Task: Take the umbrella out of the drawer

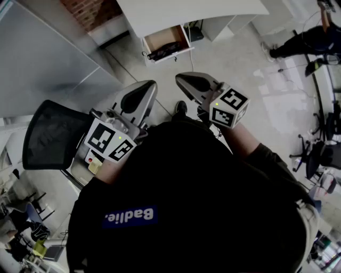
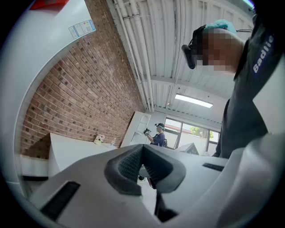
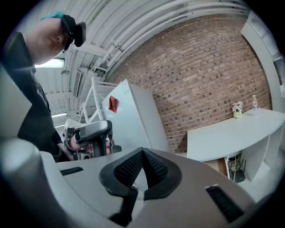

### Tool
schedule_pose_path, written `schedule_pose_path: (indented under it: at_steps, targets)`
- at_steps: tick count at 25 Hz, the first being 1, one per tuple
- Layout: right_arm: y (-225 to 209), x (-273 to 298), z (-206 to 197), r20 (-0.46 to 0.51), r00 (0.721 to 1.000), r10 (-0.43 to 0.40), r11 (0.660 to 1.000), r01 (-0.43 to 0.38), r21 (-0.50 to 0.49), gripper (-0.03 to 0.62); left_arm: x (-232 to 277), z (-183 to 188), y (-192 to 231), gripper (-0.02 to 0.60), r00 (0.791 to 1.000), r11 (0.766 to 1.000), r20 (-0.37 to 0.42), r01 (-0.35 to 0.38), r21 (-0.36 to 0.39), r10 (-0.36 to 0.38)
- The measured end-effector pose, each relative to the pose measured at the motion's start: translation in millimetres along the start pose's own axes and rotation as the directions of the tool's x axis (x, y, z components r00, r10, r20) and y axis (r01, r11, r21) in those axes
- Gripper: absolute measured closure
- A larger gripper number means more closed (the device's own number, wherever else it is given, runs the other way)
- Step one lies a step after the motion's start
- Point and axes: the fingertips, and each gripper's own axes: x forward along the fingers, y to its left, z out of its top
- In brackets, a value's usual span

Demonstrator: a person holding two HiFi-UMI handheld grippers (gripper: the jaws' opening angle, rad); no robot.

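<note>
An open drawer (image 1: 166, 38) juts from under the white desk (image 1: 186, 13) at the top of the head view. A dark folded umbrella (image 1: 163, 51) lies along the drawer's front. Both grippers are held close to my chest, well short of the drawer. My left gripper (image 1: 149, 88) is shut with nothing in it, its pads meeting at the tip (image 2: 143, 147). My right gripper (image 1: 182, 80) is also shut and empty (image 3: 142, 151). The right gripper view shows the desk (image 3: 231, 133) and the drawer's brown inside (image 3: 217, 164), but not the umbrella.
A black mesh chair (image 1: 50, 136) stands close at my left, beside a grey partition (image 1: 42, 58). Pale floor lies between me and the drawer. Another person (image 1: 303, 40) stands at the far right, with office chairs (image 1: 319, 154) below.
</note>
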Motion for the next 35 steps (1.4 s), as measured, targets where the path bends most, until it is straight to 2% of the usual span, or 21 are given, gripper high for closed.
schedule_pose_path:
  at_steps: [20, 28, 35]
  targets:
    - [9.8, 10.0, -0.2, -0.029, 0.999, 0.025, 0.999, -0.026, -0.035, 0.565, -13.1, 4.3, 4.2, 0.58, 1.0, 1.0, 0.016, -0.012, -0.003, 0.013]
    - [-23.2, 24.2, 5.7, -0.044, 0.999, 0.018, 0.999, -0.02, -0.049, 0.565, -9.6, 9.1, 23.9, 0.58, 0.998, 0.998, 0.02, -0.066, -0.003, 0.066]
    - [-91.2, 63.5, 13.8, -0.093, 0.994, 0.061, 0.993, -0.069, -0.095, 0.565, 34.6, 11.8, 78.6, 0.58, 0.987, 0.988, 0.024, -0.156, -0.012, 0.156]
